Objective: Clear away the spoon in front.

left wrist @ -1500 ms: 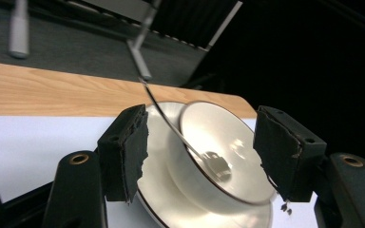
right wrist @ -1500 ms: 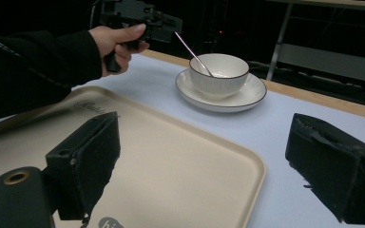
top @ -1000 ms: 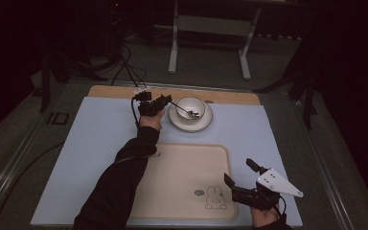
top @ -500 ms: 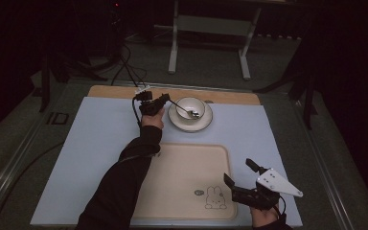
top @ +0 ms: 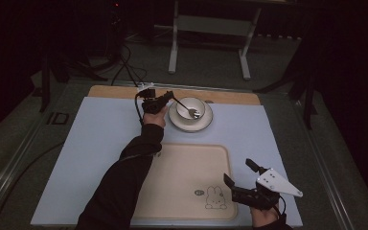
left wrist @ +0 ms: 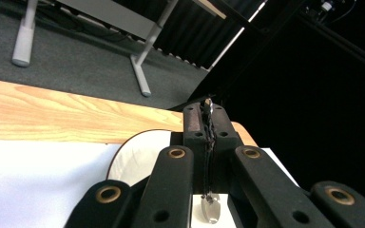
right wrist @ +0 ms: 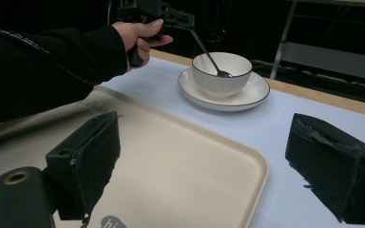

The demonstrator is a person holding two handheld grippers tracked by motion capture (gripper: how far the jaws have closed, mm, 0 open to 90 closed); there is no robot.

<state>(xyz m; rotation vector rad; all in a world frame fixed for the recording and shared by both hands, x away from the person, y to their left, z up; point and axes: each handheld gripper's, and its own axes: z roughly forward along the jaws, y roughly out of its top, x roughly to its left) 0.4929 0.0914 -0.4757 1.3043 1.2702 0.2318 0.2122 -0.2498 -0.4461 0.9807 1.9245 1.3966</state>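
Note:
A white bowl (top: pixel 202 106) stands on a white saucer (top: pixel 190 125) at the far middle of the table. A metal spoon (top: pixel 184 106) leans in it, its tip in the bowl. My left gripper (top: pixel 171 96) sits just left of the bowl; its jaws have just been closing and are shut on the spoon's handle (left wrist: pixel 208 107). In the right gripper view the spoon (right wrist: pixel 204 47) slants from the left gripper (right wrist: pixel 183 20) down into the bowl (right wrist: pixel 223 78). My right gripper (top: pixel 238 171) hovers open at the near right corner of the beige tray (top: pixel 182 172), with nothing between its jaws (right wrist: pixel 209 166).
The tray lies on a pale blue mat (top: pixel 100 129) over a wooden table (top: pixel 124 91). A rabbit print (top: pixel 214 197) marks the tray's near right corner. A metal stand (top: pixel 211 28) and cables are on the dark floor beyond the table.
The left gripper's jaws have closed on the spoon's handle, and the handle now stands raised from the bowl's rim. The right gripper has stayed where it was.

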